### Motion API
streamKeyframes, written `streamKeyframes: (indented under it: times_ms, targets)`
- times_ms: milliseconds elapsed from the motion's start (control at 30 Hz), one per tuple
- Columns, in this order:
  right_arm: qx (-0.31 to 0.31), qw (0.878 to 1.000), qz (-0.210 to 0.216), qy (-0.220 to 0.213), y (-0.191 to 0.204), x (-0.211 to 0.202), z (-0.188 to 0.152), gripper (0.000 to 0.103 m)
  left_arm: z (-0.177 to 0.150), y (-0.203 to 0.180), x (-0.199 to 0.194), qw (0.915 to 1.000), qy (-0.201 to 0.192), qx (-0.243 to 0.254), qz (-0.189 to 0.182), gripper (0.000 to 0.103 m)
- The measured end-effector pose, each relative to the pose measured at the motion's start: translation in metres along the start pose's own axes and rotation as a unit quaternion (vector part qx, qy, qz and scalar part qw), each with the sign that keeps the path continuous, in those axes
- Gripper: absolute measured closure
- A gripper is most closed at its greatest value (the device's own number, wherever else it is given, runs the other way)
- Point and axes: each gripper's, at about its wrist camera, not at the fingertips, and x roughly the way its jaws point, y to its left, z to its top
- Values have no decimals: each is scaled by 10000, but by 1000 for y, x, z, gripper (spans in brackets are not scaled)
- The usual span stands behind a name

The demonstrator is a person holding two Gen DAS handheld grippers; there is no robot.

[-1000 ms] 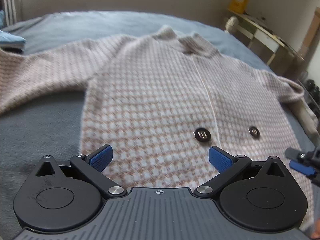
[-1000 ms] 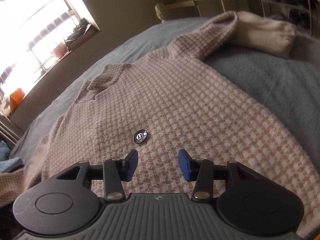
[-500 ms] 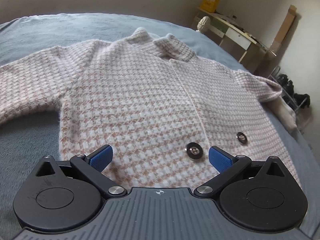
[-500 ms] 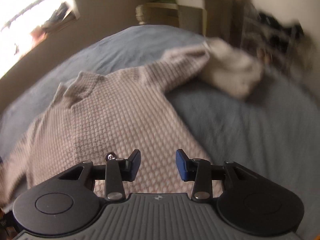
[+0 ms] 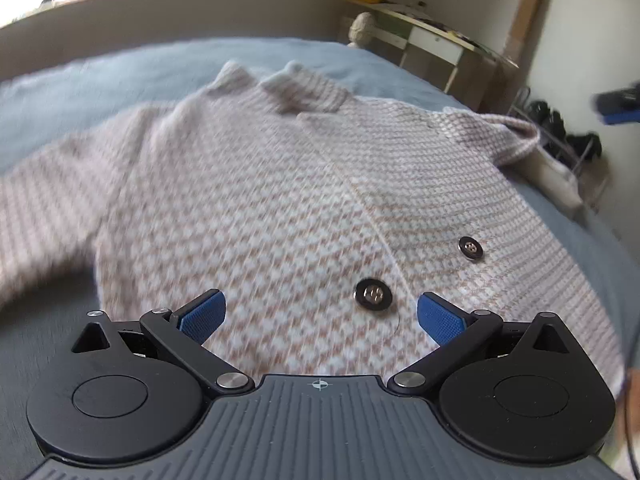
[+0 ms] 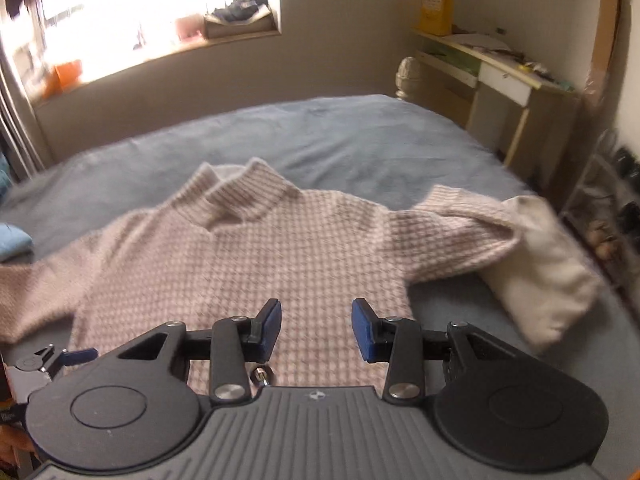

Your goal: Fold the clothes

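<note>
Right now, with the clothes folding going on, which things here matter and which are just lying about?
Part of the job:
- checked cardigan, spread flat on the bed
- left gripper, open
- right gripper, open

Lying about:
- cream cushion
- desk
- yellow box
- blue cloth

Nubby knitted cardigan with glossy metal buttons lies on a soft matt blanket.
</note>
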Motion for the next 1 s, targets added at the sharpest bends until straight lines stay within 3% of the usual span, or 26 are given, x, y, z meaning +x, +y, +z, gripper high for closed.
streamKeyframes:
  times_ms: [100,233,400,500,633,833,933,1000]
  targets:
    - [12,9993,379,-13,-14,51,-9,62,-3,-17,7,9973,-115,511,517,0]
    - [-249,9962,826,109,-20,119,-23,62,-5,-29,13,9924,135,540,1094,0]
    - [-777,9887,1264,-200,-33,141,-31,62,-4,-49,18,9851,479,852,1413,0]
    - [-1058,9813,1520,-527,-39,156,-34,62,-2,-58,27,9802,594,666,1766,0]
    - [-1420,9791,1177,-859,-47,185,-53,60,3,-63,42,9734,711,200,2171,0]
    - [-1227,9784,1168,-1182,-60,202,-77,55,18,-85,48,9545,968,845,2691,0]
    - [-1210,9783,1168,-1211,-60,203,-78,55,27,-85,41,9512,1156,528,2811,0]
    - [-1181,9785,1180,-1210,-60,202,-78,55,34,-81,37,9493,1243,67,2888,0]
